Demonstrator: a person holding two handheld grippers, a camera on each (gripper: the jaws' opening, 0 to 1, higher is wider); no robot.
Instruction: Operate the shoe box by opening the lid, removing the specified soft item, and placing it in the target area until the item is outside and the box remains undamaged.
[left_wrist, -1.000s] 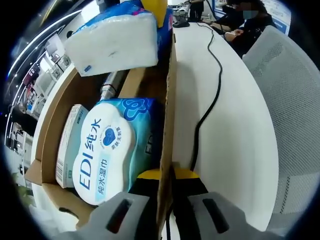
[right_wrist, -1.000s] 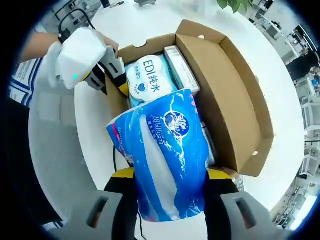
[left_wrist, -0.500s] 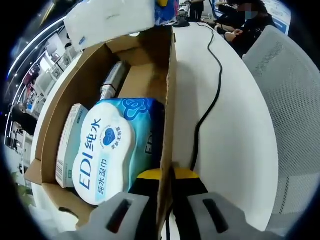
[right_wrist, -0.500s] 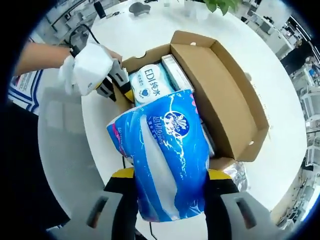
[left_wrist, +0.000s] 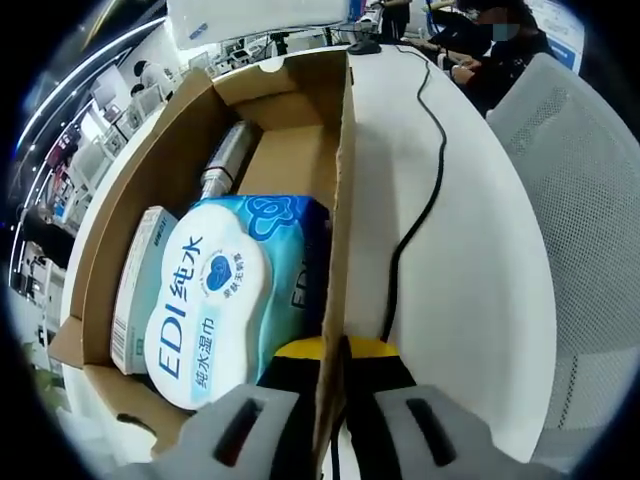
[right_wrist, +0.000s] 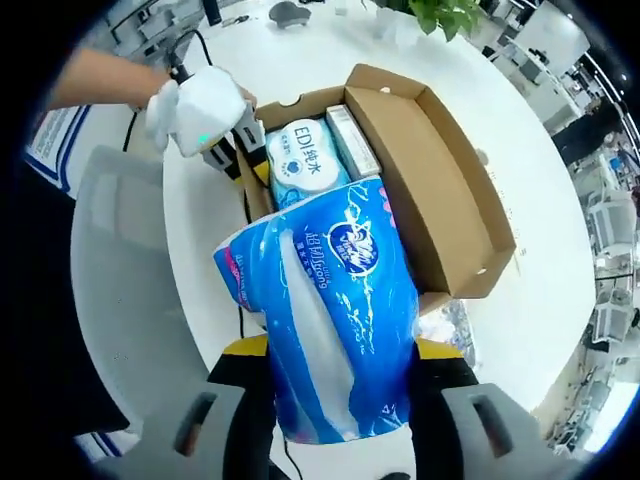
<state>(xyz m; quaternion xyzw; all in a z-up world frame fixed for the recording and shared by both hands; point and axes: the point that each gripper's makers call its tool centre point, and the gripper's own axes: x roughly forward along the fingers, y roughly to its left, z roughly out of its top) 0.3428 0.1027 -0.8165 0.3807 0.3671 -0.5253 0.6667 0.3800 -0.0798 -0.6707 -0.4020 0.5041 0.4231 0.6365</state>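
Two grippers work: the right gripper (right_wrist: 335, 375) squeezes the blue tissue pack (right_wrist: 325, 320), now lifted higher out, while the left gripper (left_wrist: 335, 370) pinches the shoe box (left_wrist: 340, 200) wall.

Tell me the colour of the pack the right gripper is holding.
Bright blue with white swirls on the tissue pack, clearest in the right gripper view.

An open-plan office or lab workspace. A large round white tabletop (left_wrist: 470, 260) is filling the foreground, with a black cable (left_wrist: 415, 215) trailing across it toward a computer mouse (right_wrist: 290, 13). A grey mesh office chair (left_wrist: 575, 190) is standing beside the tabletop. At its far side a seated person (left_wrist: 485, 40) is working. More desks with equipment are lining the background (left_wrist: 85, 150), and a green potted plant (right_wrist: 445, 12) is sitting at the tabletop's edge.
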